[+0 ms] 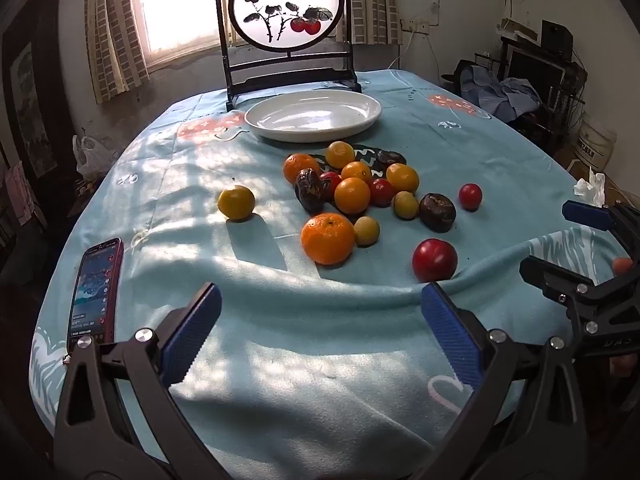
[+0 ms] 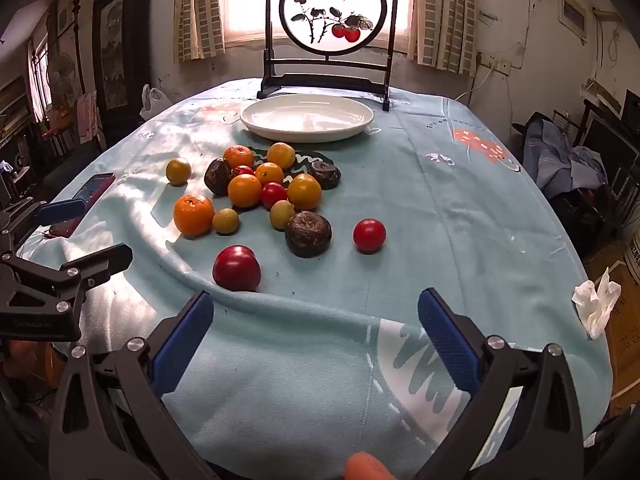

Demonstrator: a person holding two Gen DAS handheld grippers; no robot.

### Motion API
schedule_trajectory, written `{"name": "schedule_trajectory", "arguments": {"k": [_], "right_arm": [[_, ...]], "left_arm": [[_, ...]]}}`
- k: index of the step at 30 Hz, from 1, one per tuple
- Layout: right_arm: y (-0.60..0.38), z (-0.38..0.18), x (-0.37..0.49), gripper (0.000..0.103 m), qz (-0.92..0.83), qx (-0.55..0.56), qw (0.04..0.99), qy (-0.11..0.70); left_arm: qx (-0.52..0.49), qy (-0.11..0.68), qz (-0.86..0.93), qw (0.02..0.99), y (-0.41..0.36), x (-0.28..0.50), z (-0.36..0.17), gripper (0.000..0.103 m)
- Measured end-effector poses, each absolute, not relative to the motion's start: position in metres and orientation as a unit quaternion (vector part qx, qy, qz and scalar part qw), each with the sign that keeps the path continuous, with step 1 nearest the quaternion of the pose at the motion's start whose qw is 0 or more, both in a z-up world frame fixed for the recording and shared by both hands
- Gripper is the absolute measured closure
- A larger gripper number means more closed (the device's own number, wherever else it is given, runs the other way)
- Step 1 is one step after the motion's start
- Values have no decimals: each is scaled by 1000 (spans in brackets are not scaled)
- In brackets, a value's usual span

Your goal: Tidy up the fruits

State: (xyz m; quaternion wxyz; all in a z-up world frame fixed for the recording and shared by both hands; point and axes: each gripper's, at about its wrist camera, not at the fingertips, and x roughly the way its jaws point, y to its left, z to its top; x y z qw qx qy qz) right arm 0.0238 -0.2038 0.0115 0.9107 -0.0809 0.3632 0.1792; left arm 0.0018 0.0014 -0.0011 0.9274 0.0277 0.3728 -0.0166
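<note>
Fruits (image 2: pixel 256 196) lay clustered mid-desk, loose on the cloth and none on the plate, in a sunlit, cluttered room. The desk (image 2: pixel 460 240) wore a pale blue cloth with cartoon prints, rumpled into a ridge near the front edge. Behind it, curtained windows (image 2: pixel 240 0) glowed. A dark-framed round screen (image 2: pixel 332 12) painted with persimmons stood at the far edge, and just before it sat a white oval plate (image 2: pixel 306 118). Both claws hovered low over the near edge with jaws spread wide and holding nothing: the left claw (image 1: pixel 320 336) and the right claw (image 2: pixel 316 336). A phone (image 1: pixel 96 292) lay lit at the left edge. Nearest the claws sat a large orange (image 1: pixel 328 238), a red plum-like fruit (image 2: pixel 237 268) against the ridge, a dark wrinkled fruit (image 2: pixel 308 234) and a small red one (image 2: pixel 369 235) apart to the right.
</note>
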Motion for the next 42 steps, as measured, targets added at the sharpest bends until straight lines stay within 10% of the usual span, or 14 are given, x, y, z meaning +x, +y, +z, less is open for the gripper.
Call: {"name": "schedule_trajectory", "arguments": {"k": [42], "right_arm": [[-204,8,27,1,183,-76,910,365]], "left_arm": [[27,379,-8,925,6,4,-10,2]]}}
